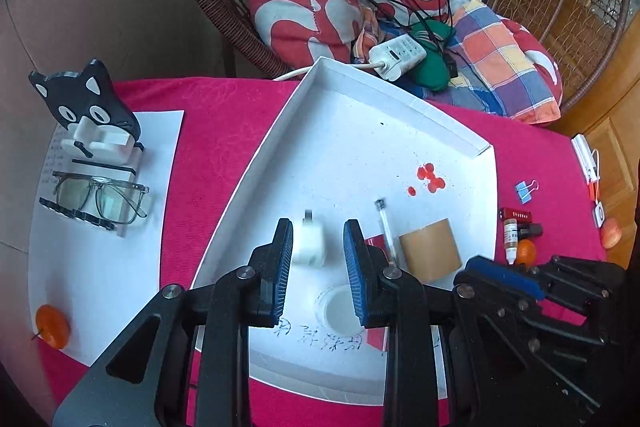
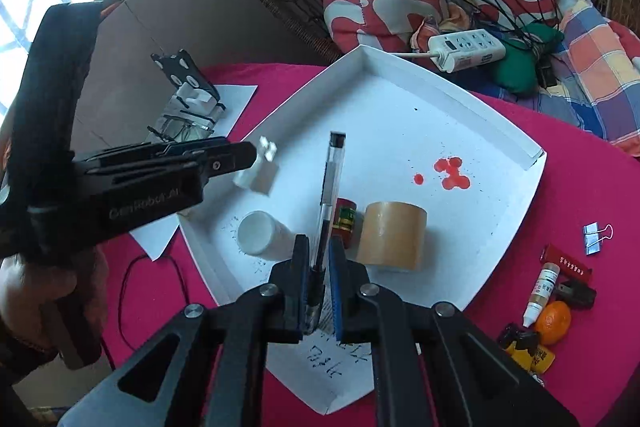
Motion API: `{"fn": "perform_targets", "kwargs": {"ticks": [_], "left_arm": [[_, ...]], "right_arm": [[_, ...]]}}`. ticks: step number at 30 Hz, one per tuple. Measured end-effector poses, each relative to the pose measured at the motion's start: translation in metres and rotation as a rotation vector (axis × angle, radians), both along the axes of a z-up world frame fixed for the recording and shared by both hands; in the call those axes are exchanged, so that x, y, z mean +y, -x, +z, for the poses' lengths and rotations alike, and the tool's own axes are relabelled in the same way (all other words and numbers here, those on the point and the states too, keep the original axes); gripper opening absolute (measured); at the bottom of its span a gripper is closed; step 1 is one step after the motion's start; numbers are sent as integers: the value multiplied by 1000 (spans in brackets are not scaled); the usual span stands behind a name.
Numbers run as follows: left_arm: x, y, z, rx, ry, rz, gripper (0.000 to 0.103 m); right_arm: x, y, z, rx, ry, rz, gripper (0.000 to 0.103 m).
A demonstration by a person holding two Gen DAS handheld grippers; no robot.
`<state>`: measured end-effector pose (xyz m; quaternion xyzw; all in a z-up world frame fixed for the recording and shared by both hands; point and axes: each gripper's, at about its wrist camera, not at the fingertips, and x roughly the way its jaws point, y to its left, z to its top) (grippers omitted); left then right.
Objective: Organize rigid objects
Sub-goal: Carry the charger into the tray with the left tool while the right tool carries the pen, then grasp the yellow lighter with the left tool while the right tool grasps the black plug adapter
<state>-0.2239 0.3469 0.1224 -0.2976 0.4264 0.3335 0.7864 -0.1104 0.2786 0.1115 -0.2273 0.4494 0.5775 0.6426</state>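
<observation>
1. Clearly the step in hand is dropping items into the white tray (image 1: pixel 360 131), which lies on the pink-covered desk (image 1: pixel 224 115). The right hand-held gripper (image 2: pixel 320 241) is clamped on the lower end of a clear pen (image 2: pixel 332 179). The pen stands steeply tilted, with its black cap pointing away over the tray.
2. The left hand-held gripper (image 1: pixel 318 225) has its jaws apart over the tray's near left part. A white charger plug (image 1: pixel 309 247) sits between them with a gap on one side. It is blurred, so I judge that it is being let go rather than held.
3. Next, the right side calls for lowering the pen flat onto bare tray floor and opening there. It needs to stay clear of the things just beyond the jaws.
4. Those things are a white jar (image 2: pixel 258 233), a small red bottle (image 2: pixel 345 217) and a brown tape roll (image 2: pixel 390 237), which stand close together. Red stains mark the floor farther in.
5. Out on the cloth to the right, a binder clip (image 2: pixel 598 237), a dropper bottle (image 2: pixel 540 291) and a small orange (image 2: pixel 554 321) are not yet collected.
</observation>
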Motion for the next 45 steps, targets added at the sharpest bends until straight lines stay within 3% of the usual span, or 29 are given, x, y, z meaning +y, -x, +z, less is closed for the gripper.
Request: {"fn": "perform_targets", "kwargs": {"ticks": [2, 3, 4, 5, 7, 16, 25, 31, 36, 38, 40, 42, 45], "left_arm": [[-1, 2, 0, -2, -5, 10, 55], [-1, 4, 1, -8, -8, 17, 83], [-2, 6, 2, -21, -11, 26, 92], [-2, 8, 2, -24, -17, 37, 93], [-4, 9, 4, -12, -26, 58, 102], [-39, -9, 24, -44, -62, 25, 102], [-109, -66, 25, -44, -18, -132, 102], [-158, -110, 1, 23, 82, -213, 102], [-184, -141, -34, 89, 198, -193, 102], [-189, -149, -47, 120, 219, -155, 97], [-191, -156, -59, 133, 257, -120, 72], [-193, -164, -67, 140, 276, -90, 65], [-197, -175, -74, 153, 263, -58, 63]], "right_arm": [[-2, -6, -1, 2, -2, -33, 11], [-5, -8, -1, 2, -3, -49, 15], [-7, -10, -1, -5, -3, -62, 32], [-10, -12, -1, -8, -4, -73, 68], [-15, -17, -1, -1, -15, -96, 103], [-43, -36, 9, -6, -52, -150, 103], [-112, -110, 17, -25, -86, -341, 103], [-179, -165, -3, 7, -41, -522, 103], [-218, -192, -15, 43, -4, -587, 103], [-228, -198, -16, 38, 3, -587, 103], [-236, -204, -17, 30, 13, -575, 103], [-245, -210, -19, 19, 29, -561, 103], [-255, -225, -26, 26, 48, -552, 103]]}}
